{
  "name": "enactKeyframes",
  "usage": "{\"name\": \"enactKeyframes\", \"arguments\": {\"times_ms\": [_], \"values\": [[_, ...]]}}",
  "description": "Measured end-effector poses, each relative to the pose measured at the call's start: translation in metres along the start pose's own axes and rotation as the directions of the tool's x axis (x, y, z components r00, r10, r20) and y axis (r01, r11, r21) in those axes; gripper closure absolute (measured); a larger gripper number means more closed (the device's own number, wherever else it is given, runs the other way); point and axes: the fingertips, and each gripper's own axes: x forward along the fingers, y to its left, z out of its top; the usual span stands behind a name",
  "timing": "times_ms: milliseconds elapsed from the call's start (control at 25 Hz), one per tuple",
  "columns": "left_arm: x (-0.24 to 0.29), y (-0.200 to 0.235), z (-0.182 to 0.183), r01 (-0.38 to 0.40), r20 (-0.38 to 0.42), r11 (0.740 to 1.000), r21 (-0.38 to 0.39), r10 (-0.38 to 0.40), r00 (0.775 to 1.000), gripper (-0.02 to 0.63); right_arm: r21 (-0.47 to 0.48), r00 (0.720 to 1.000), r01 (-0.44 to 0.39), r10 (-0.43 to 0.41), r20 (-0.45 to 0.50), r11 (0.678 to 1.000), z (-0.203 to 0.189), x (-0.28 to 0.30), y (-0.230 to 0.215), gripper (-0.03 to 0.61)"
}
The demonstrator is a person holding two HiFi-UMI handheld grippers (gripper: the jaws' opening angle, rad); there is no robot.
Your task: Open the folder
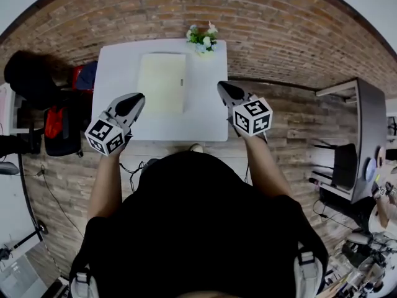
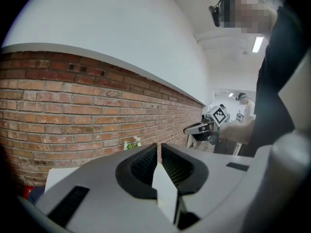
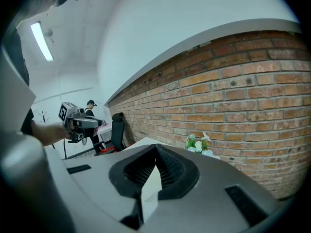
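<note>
Pale-yellow folder lies closed and flat on the white table in the head view. The left gripper and right gripper flank it, probably ready to reach for its edge. Left gripper view: jaws together, nothing between them. Right gripper view: jaws likewise together and empty, with flowers beyond.

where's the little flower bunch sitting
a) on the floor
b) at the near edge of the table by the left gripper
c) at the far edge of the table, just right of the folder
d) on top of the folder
c: in the head view the flowers stand at the far edge of the table, just right of the far corner of the closed folder, not on it.
</note>
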Motion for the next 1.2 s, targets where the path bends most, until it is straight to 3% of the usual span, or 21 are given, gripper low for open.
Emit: {"name": "enactKeyframes", "arguments": {"times_ms": [680, 1200], "values": [[-0.012, -0.009, -0.004, -0.076, -0.008, 0.997, -0.004, 0.076, 0.997, 0.580, -0.021, 0.990, -0.122, 0.120, -0.074, 0.992, -0.019, 0.015, 0.026, 0.555], [-0.005, -0.008, -0.014, -0.035, -0.002, 0.999, 0.018, 0.035, 0.999, 0.574, -0.015, 0.991, -0.081, 0.079, -0.110, 0.997, -0.033, 0.006, 0.032, 0.555]]}}
